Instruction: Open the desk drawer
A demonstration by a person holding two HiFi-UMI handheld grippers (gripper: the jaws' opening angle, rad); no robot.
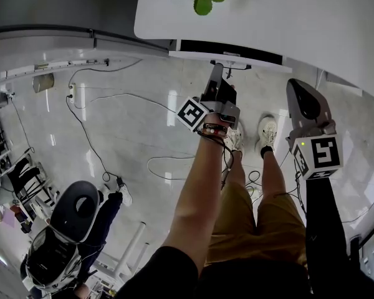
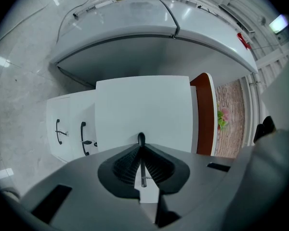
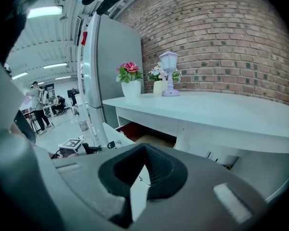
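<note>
Left gripper view: the handle [image 2: 141, 139] is pinched by the left gripper [image 2: 141, 149]; the right gripper [image 3: 145, 147] is closed, empty.

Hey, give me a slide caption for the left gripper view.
Left gripper shut on the black handle of the white desk drawer, its red-brown inside showing beside the front.

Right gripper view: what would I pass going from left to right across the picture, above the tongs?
A person far off → grey cabinet → pink flowers → lamp → brick wall.
</note>
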